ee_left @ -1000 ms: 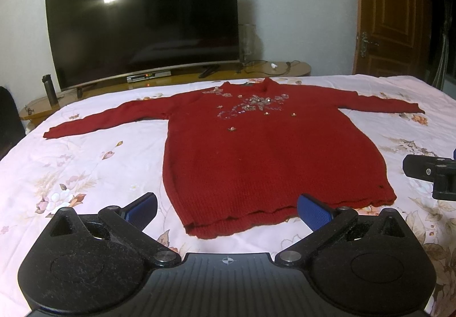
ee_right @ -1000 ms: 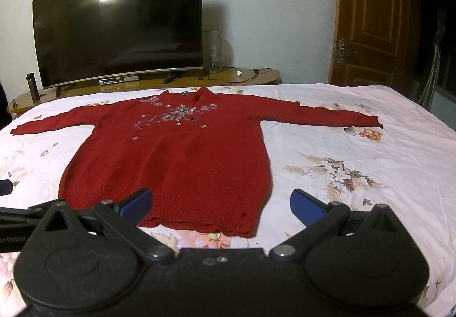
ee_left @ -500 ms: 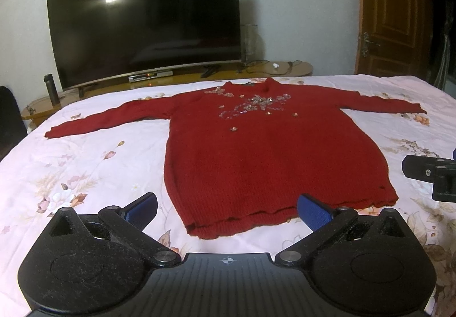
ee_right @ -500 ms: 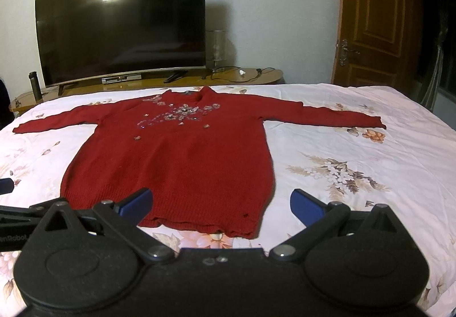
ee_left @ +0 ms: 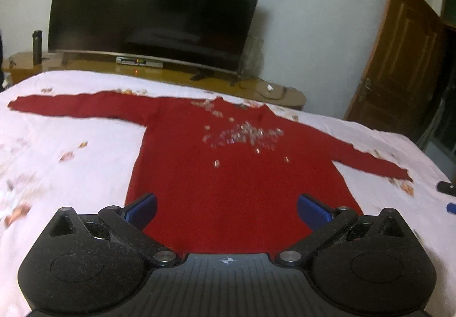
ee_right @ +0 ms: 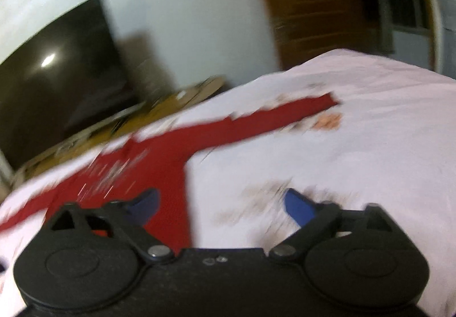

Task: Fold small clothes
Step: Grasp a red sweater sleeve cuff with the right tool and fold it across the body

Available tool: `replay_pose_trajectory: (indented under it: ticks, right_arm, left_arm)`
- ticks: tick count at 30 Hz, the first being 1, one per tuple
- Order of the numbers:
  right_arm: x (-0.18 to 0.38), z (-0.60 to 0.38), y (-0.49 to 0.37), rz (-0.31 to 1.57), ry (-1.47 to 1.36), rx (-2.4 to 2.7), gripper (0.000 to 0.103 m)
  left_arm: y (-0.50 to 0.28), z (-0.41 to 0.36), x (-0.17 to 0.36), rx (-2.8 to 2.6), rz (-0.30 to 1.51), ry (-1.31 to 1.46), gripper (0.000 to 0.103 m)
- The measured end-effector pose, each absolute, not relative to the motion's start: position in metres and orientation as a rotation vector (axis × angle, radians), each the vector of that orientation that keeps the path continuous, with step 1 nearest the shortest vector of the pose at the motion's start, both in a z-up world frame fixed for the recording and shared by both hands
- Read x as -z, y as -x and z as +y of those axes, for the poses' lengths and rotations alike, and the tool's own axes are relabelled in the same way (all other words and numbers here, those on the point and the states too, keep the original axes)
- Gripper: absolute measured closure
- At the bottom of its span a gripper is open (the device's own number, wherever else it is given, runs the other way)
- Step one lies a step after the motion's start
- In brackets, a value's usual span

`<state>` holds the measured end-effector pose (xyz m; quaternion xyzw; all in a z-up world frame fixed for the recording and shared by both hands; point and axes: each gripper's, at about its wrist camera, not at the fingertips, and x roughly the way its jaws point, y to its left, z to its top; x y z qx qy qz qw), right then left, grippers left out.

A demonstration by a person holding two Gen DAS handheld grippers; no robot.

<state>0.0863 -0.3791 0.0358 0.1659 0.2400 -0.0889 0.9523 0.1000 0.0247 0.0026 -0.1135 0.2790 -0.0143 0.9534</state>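
A red knit sweater point(ee_left: 236, 174) with silver beads on the chest lies flat on the bed, both sleeves spread out. My left gripper point(ee_left: 226, 210) hovers open over its lower body, nothing between the blue pads. In the blurred, tilted right wrist view the sweater point(ee_right: 168, 163) shows its right side edge and outstretched sleeve. My right gripper point(ee_right: 222, 207) hangs over that side edge; its jaws are closing, wide apart, with no cloth pinched between them. The hem is hidden under both gripper bodies.
The bed has a pale pink floral sheet point(ee_left: 74, 151). Beyond its far edge stands a low wooden cabinet point(ee_left: 176, 76) with a large dark television point(ee_left: 154, 3). A brown door point(ee_left: 399, 60) is at the right. The other gripper's tips point(ee_left: 447, 191) show at the right edge.
Both grippers moved forward over the sweater and rolled. The left now sits above the body; the right swung toward the right side and sleeve, and its jaws narrowed slightly.
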Motion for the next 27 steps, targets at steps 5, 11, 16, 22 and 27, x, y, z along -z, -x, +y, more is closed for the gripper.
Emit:
replay_pose_trajectory:
  ticks: [5, 11, 16, 22, 27]
  right_arm:
    - [-0.021, -0.483, -0.176, 0.423, -0.493, 0.282, 0.047]
    - [0.041, -0.599, -0.275, 0.417, -0.741, 0.376, 0.054]
    - [0.087, -0.646, -0.320, 0.467, -0.848, 0.410, 0.056]
    - [0.089, -0.658, -0.350, 0.463, -0.831, 0.378, 0.057]
    - [0.085, -0.667, -0.363, 0.497, -0.761, 0.444, 0.098]
  left_arm:
    - [-0.156, 0.006, 0.015, -0.012, 0.619, 0.225, 0.000]
    - [-0.205, -0.026, 0.038, -0.034, 0.682, 0.222, 0.000]
    - [-0.234, -0.045, 0.047, -0.051, 0.721, 0.206, 0.000]
    - [-0.252, -0.044, 0.051, -0.067, 0.747, 0.211, 0.000]
    - [-0.264, -0.020, 0.043, -0.094, 0.710, 0.200, 0.000]
